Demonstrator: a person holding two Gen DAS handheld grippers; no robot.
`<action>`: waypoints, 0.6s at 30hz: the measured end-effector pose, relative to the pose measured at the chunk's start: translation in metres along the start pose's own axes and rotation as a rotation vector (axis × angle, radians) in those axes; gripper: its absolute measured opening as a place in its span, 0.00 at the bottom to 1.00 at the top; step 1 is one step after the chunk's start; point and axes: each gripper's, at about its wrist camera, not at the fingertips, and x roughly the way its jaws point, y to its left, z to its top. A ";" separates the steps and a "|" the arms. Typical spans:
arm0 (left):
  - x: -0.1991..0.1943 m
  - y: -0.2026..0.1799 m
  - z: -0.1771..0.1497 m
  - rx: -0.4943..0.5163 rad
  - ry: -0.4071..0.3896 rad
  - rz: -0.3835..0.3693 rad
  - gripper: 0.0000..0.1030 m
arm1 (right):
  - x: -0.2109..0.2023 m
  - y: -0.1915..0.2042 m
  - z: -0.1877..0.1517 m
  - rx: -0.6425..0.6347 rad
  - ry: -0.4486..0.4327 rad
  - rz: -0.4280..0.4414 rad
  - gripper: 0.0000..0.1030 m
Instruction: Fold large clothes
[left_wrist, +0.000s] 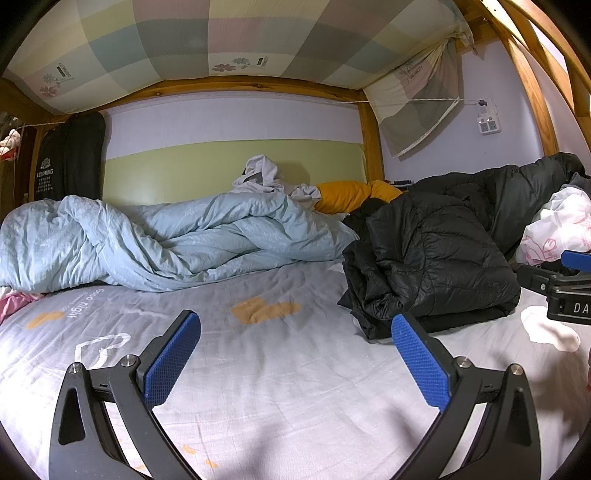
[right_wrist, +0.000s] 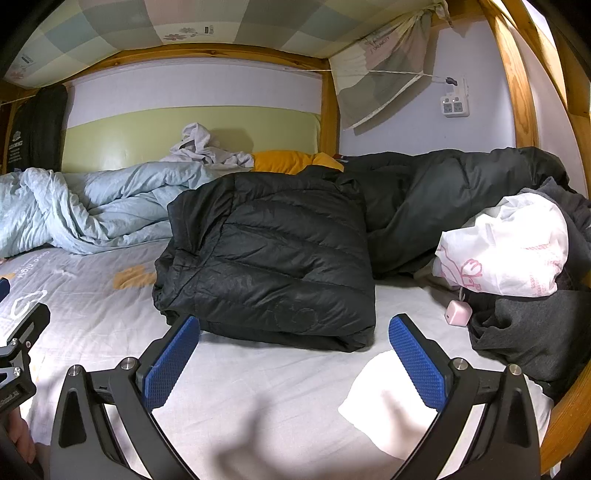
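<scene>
Standing by the bunk, I see at nine o'clock a crumpled pale blue duvet (left_wrist: 155, 240) heaped along the back of the bed, with a grey garment (left_wrist: 264, 173) and a mustard pillow (left_wrist: 343, 195) behind it near twelve. The left tongs (left_wrist: 295, 360) hover over bare printed bedsheet (left_wrist: 258, 369), blue pads spread wide with nothing between them. Toward two o'clock lies the task's thing, a black quilted down jacket (right_wrist: 269, 258), already doubled into a thick square bundle on the sheet; the right tongs (right_wrist: 295, 360) are likewise spread wide and empty, just in front of its near edge. I judge the jacket light and puffy, its shiny shell slippery, so it would spring open unless pressed flat; the best hold looks like the stacked layers at the near folded edge or a corner, pinching through all of them. Further right, at three o'clock, a second dark coat (right_wrist: 461, 184) slumps against the wall, then a white plastic bag with pink print (right_wrist: 509, 247) on a grey garment (right_wrist: 528, 332). Only the right wrist view shows the small pink charger cube (right_wrist: 458, 314) beside that grey cloth, and the jacket's full front face; only the left view shows the pink cloth (left_wrist: 13, 301) at the far left.
</scene>
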 end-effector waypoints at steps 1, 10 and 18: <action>0.000 0.000 0.000 0.000 0.000 0.000 1.00 | -0.001 0.000 0.000 -0.001 0.000 -0.001 1.00; 0.000 0.000 0.000 0.000 0.001 0.000 1.00 | -0.001 0.001 0.001 -0.003 0.000 -0.001 1.00; 0.000 0.000 0.000 -0.001 0.002 0.000 1.00 | -0.002 0.001 0.000 -0.001 0.001 -0.002 1.00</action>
